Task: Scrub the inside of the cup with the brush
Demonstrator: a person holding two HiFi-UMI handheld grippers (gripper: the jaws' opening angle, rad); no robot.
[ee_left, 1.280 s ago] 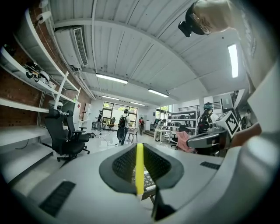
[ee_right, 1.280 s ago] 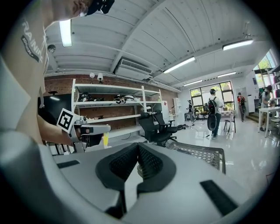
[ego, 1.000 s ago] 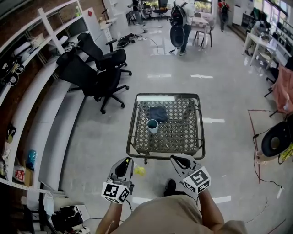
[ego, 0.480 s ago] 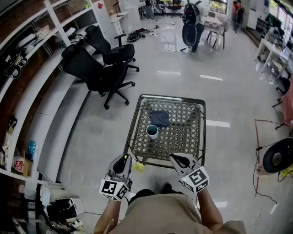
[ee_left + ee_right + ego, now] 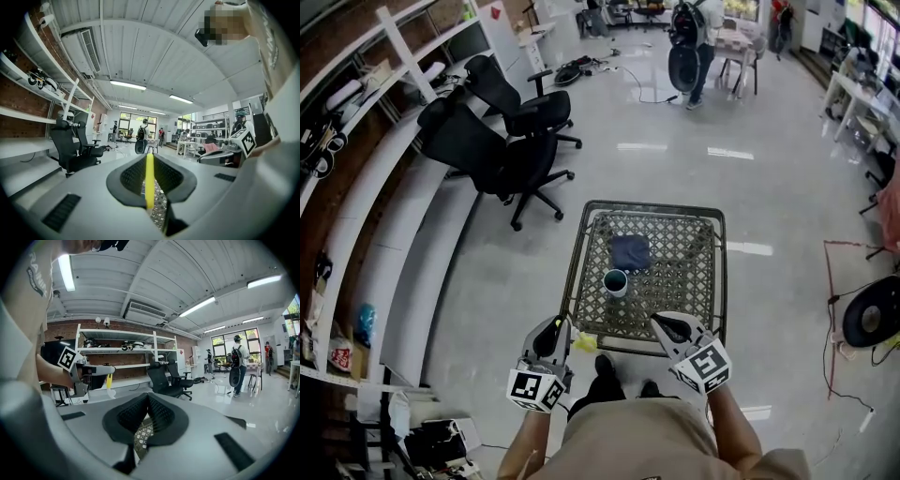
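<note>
The left gripper (image 5: 553,330) pinches a thin yellow brush (image 5: 149,180); the right gripper (image 5: 666,325) is closed and empty. The cup (image 5: 616,281) looks light, rigid and easily tipped, so it is best pinched by its wall at the rim.

Big open workshop rm, pale glossy floor (image 5: 675,178), brick wall (image 5: 61,331) on one side.
White shelves (image 5: 403,56) run along the brick wall w/ misc clutter on them, low white ledge (image 5: 403,234) below. 2 black office chairs (image 5: 502,141) on casters stand just beside the ledge. Small metal-framed lattice tabletop (image 5: 652,203) mid-floor. White desks (image 5: 848,89) at far right edge. Large windows (image 5: 225,345) at far end, daylight + glare streaks on floor. White panelled ceiling (image 5: 154,273) w/ long tube lights (image 5: 197,306), all lit; AC unit (image 5: 145,309) mounted high above the shelves. Cables trail on floor near the chairs + at right.
</note>
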